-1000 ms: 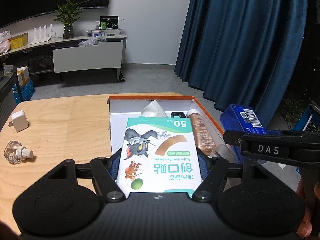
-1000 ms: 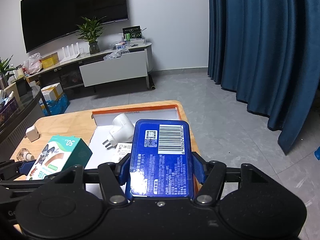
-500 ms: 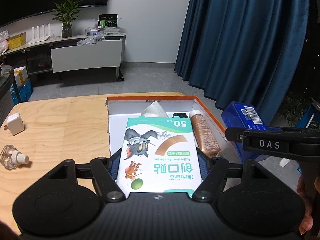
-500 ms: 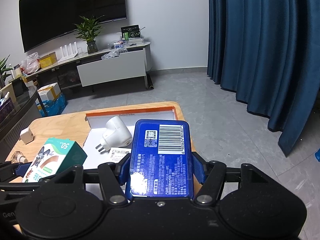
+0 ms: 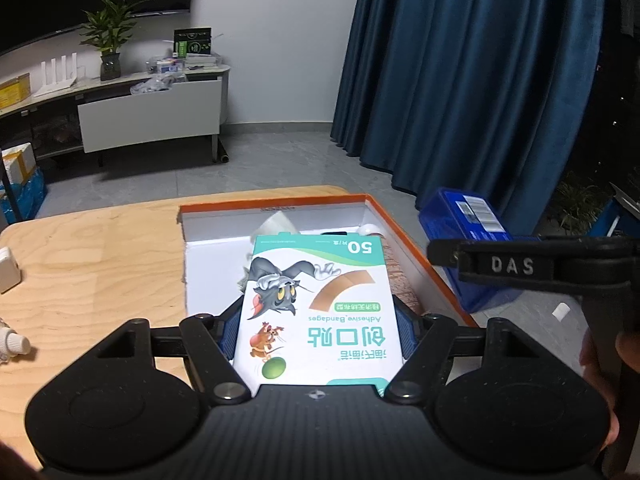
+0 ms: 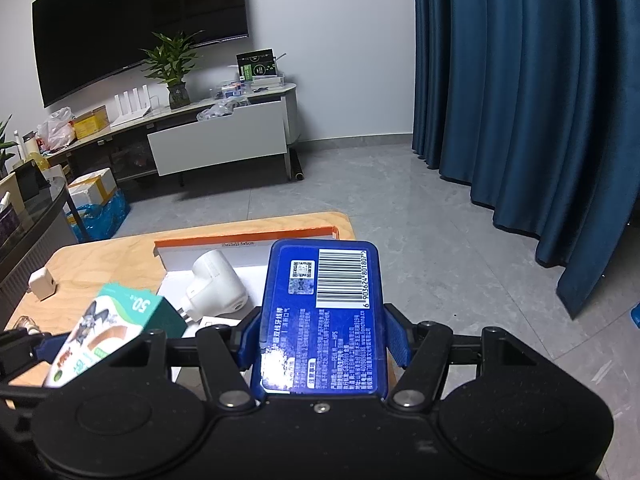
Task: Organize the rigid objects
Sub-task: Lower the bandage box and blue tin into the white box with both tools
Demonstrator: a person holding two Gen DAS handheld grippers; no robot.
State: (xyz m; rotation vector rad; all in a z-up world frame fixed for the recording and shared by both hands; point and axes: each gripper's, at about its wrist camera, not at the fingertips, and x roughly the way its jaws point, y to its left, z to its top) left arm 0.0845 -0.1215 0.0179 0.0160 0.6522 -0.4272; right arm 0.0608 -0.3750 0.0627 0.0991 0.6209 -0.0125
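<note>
On the tabletop (image 5: pixel 100 248), one orange-rimmed tray (image 5: pixel 276 202) holding one white plug (image 6: pixel 216 284). Above it, one bandage box (image 5: pixel 316 312) clamped in left gripper (image 5: pixel 316 332) jaws. Rightward, one blue case (image 6: pixel 324 316) clamped in right gripper (image 6: pixel 324 336) jaws.

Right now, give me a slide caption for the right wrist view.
Right gripper clamps a blue barcoded box above the orange-rimmed tray, white plug adapter inside, bandage box at left.
</note>
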